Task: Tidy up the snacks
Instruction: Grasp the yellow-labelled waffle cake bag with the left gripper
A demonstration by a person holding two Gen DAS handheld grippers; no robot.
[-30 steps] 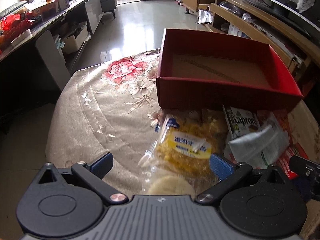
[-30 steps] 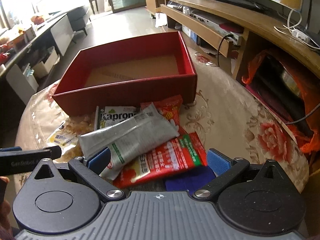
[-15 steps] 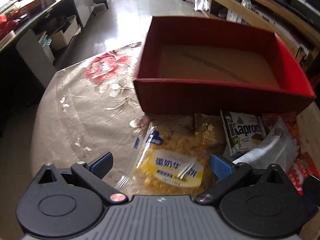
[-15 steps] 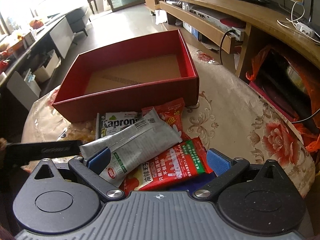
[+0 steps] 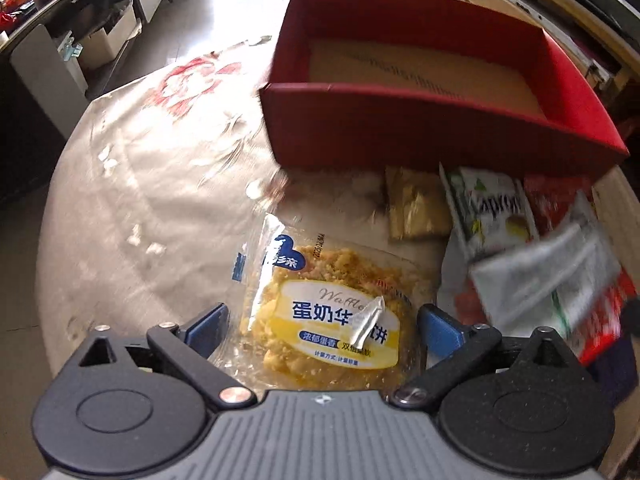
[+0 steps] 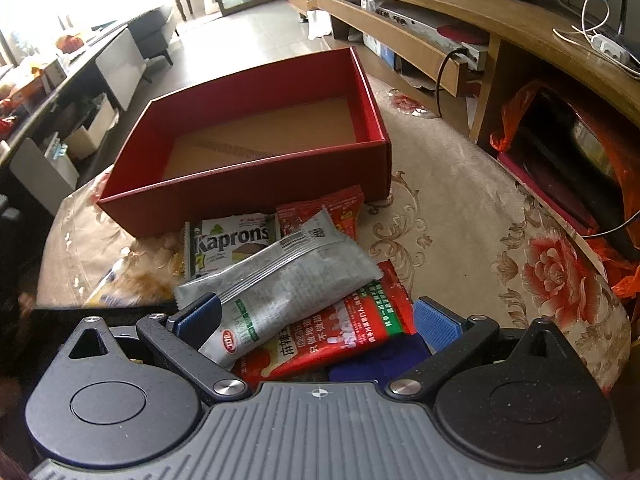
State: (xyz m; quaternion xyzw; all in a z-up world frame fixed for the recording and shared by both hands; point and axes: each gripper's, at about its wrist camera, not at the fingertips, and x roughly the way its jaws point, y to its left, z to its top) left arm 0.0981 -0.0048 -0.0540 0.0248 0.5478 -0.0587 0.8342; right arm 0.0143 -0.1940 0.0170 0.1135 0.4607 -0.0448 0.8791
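Note:
A clear waffle packet (image 5: 320, 264) with a yellow label lies on the cloth in front of an empty red box (image 5: 400, 128). My left gripper (image 5: 322, 316) hangs just over it. Its jaws are closing with the packet between them, and the pads stand apart from it. Right of the packet lie a small gold packet (image 5: 416, 208), a green-white Kaprons packet (image 5: 488, 208) and a grey packet (image 5: 548, 264). In the right wrist view my right gripper (image 6: 318, 310) stands open above the grey packet (image 6: 280, 276) and a red packet (image 6: 340, 328), with the red box (image 6: 248, 192) behind.
The round table's floral cloth (image 6: 460, 208) has bare room right of the box; its edge drops off at the left (image 5: 60, 240). A wooden TV cabinet (image 6: 460, 12) and an orange plastic bag (image 6: 520, 112) stand close on the right. A second red packet (image 6: 320, 208) leans at the box.
My left gripper has sunk and tipped down over the waffle packet, which now lies between its fingers and fills more of the view. The right gripper has hardly moved.

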